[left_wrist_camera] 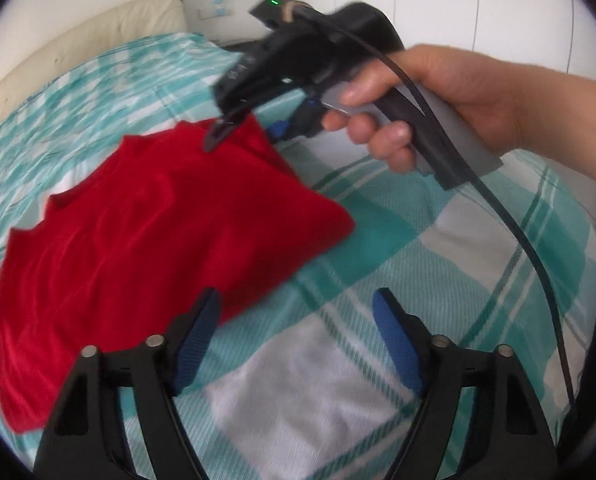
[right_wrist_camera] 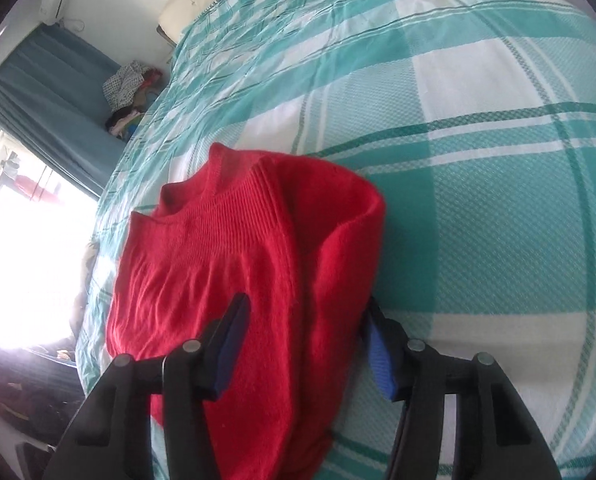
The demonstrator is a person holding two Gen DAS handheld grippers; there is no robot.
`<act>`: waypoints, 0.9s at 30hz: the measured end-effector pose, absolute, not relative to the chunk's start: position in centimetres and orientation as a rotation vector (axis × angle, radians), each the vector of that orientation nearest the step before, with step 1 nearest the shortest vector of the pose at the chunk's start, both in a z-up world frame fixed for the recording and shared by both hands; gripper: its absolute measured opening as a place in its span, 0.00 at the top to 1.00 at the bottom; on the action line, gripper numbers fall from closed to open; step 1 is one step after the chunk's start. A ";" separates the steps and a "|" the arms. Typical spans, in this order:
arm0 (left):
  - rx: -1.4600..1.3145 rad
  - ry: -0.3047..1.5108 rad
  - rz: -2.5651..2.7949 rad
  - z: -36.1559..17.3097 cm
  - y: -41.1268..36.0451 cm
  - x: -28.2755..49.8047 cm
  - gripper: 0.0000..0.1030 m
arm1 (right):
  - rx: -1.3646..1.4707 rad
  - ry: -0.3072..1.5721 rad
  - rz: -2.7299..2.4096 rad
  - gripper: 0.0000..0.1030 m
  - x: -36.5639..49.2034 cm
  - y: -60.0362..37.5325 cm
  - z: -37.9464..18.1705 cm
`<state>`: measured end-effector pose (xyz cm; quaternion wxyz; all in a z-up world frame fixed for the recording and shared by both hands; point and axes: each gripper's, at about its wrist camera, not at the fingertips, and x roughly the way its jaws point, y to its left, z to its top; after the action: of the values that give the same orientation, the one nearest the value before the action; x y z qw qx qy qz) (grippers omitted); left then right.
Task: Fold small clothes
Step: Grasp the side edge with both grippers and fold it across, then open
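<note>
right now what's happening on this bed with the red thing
A person holds a gripper in each hand over a red sweater that lies partly folded on a teal checked bedspread. The right gripper is open, its fingers either side of the sweater's near edge, not pinching it. The left gripper is open over bare bedspread beside the sweater, holding nothing. The fold is not finished.

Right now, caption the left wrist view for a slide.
Open left claw over plaid bedspread; right claw above folded red sweater.
</note>
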<state>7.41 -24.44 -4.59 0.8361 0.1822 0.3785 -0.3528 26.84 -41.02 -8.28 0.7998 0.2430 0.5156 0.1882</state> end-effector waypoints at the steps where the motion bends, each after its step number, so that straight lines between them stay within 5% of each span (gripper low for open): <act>1: 0.395 0.803 -0.759 -4.9 -25.5 8.0 0.36 | 0.518 1.113 0.417 0.54 27.4 -40.6 -8.3; 2: 0.406 0.793 -0.760 -5.1 -26.3 8.4 0.38 | 0.505 1.123 0.418 0.57 27.9 -40.2 -8.3; 4: 0.424 0.770 -0.761 -5.4 -27.6 9.1 0.53 | 0.447 1.146 0.395 0.86 28.6 -39.4 -8.0; 5: 0.425 0.758 -0.769 -5.5 -28.0 9.3 0.63 | 0.425 1.152 0.393 0.86 28.8 -39.1 -7.6; 6: 0.419 0.752 -0.774 -5.6 -28.2 9.6 0.85 | 0.411 1.148 0.394 0.87 28.8 -38.9 -7.1; 7: 0.407 0.752 -0.765 -5.5 -28.3 9.9 0.92 | 0.409 1.141 0.397 0.87 28.8 -38.8 -6.3; 18: -0.092 0.664 -0.665 2.0 -11.8 10.1 0.94 | 0.338 1.018 0.518 0.89 28.6 -28.7 2.8; 27: -0.315 0.773 -0.430 -0.8 2.9 12.0 0.94 | 0.298 1.027 0.580 0.89 30.6 -14.7 0.6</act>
<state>11.98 2.87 -0.77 0.8918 -0.1516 0.3726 -0.2070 30.57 -14.72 0.62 0.8208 0.1399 0.4822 0.2724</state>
